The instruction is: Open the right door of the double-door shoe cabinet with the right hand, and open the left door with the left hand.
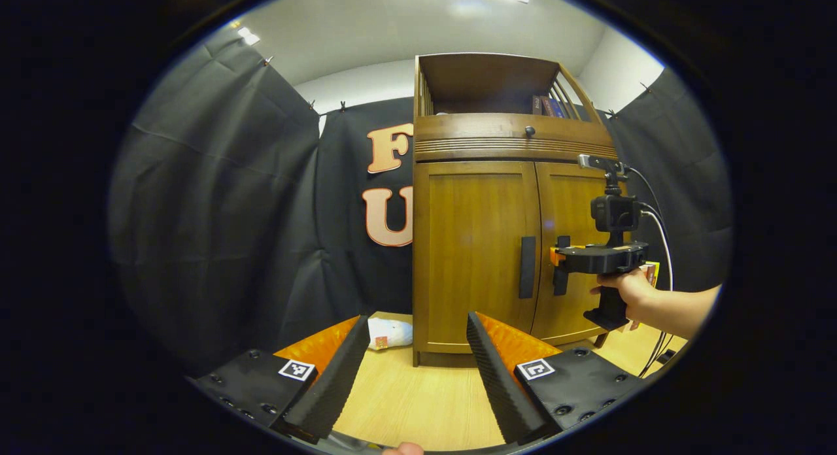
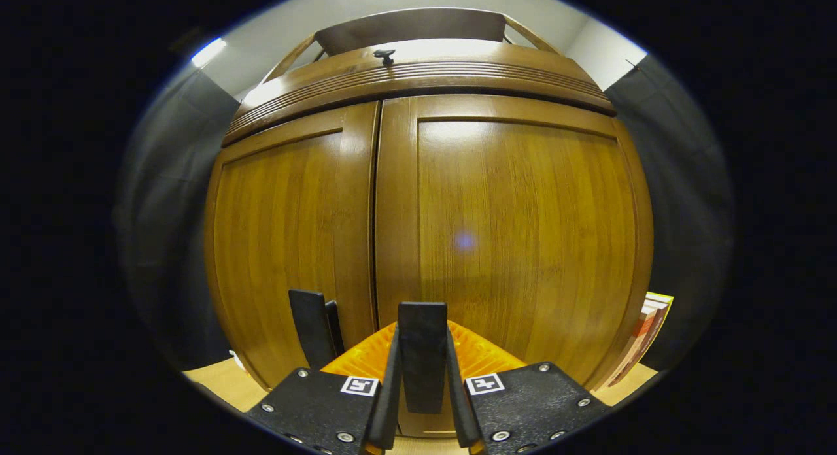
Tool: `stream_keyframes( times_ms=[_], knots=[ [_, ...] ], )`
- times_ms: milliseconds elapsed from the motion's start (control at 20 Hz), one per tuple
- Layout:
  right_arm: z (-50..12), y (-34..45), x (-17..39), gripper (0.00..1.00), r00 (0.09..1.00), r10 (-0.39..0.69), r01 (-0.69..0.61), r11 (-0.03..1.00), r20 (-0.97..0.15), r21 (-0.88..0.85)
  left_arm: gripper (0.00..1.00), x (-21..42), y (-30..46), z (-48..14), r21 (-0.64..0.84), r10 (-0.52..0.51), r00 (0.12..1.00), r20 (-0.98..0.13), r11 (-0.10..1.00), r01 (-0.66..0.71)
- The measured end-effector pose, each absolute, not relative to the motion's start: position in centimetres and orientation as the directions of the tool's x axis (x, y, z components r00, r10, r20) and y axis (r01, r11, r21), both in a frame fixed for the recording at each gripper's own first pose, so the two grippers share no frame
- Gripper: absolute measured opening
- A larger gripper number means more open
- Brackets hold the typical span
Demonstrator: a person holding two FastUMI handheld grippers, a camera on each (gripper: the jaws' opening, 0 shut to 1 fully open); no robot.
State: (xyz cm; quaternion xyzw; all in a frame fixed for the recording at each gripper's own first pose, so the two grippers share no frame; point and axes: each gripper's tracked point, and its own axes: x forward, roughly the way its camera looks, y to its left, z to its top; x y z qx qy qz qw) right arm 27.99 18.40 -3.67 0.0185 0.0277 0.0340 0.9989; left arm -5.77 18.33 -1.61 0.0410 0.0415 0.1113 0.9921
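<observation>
Shoe cabinet [image 1: 484, 246], centre-right of the left gripper view, has both doors closed. Right gripper [image 2: 424, 376] pinches the right door handle [image 2: 423, 357], unpulled; left gripper [image 1: 412, 376] hangs spread, left door handle [image 1: 527, 267] untouched.

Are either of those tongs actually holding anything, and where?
Right tongs pinch the right door's handle, near its lower half. Left tongs gape open, holding nothing.
</observation>
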Motion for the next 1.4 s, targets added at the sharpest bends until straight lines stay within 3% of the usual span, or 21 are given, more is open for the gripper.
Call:
stream_keyframes(
  times_ms=[250,350,450,750,800,950,1050,1150,1200,1250,1350,1400],
  knots=[
    [-3.6,18.6,27.7,0.28,0.993,0.111,-0.109,0.993,-0.051,0.045,0.99,-6.2,18.9,-1.9,0.082,0.213,0.973,-0.086,0.975,-0.206],
    [-3.7,18.5,27.0,0.24,0.992,0.109,-0.106,0.994,-0.066,0.042,0.94,-6.5,19.0,-1.7,0.071,0.208,0.975,-0.081,0.977,-0.202],
    [-3.3,18.1,25.7,0.27,0.993,0.104,-0.102,0.994,-0.051,0.042,0.96,-6.8,19.3,-1.7,0.071,0.21,0.975,-0.075,0.976,-0.205],
    [-2.2,14.8,16.9,0.23,0.994,0.103,-0.1,0.993,-0.046,0.06,0.96,-6.6,19.3,-1.3,0.065,0.196,0.979,-0.056,0.979,-0.192],
    [-2.0,13.8,15.5,0.29,0.994,0.094,-0.092,0.995,-0.05,0.047,0.99,-6.4,19.0,-1.3,0.061,0.187,0.981,-0.057,0.981,-0.184],
    [-1.8,10.3,11.5,0.22,0.997,0.045,-0.045,0.999,-0.057,0.009,0.95,-6.1,18.0,-1.3,0.054,0.155,0.986,-0.053,0.987,-0.152],
    [-1.5,7.8,9.6,0.25,0.998,0.008,-0.008,1.0,-0.055,-0.005,0.94,-5.7,17.2,-1.1,0.044,0.134,0.99,-0.046,0.99,-0.132],
    [-1.2,6.0,8.5,0.19,0.998,-0.008,0.008,1.0,-0.062,-0.001,0.94,-5.0,16.5,-1.2,0.033,0.114,0.993,-0.044,0.993,-0.112],
    [-1.1,4.9,8.1,0.22,0.997,-0.014,0.015,1.0,-0.075,0.009,0.96,-4.8,16.2,-1.3,0.027,0.105,0.994,-0.044,0.994,-0.104],
    [-1.2,4.2,7.8,0.15,0.996,-0.021,0.022,1.0,-0.083,0.011,0.94,-4.7,15.7,-1.4,0.021,0.098,0.994,-0.044,0.995,-0.097],
    [-0.9,2.9,7.2,0.12,0.995,-0.031,0.03,1.0,-0.093,-0.005,0.94,-4.6,14.7,-1.4,0.008,0.086,0.996,-0.041,0.996,-0.085],
    [-0.9,2.2,6.9,0.05,0.994,-0.036,0.035,0.999,-0.101,-0.007,0.94,-4.6,14.3,-1.4,0.006,0.083,0.996,-0.042,0.997,-0.083]
  ],
)
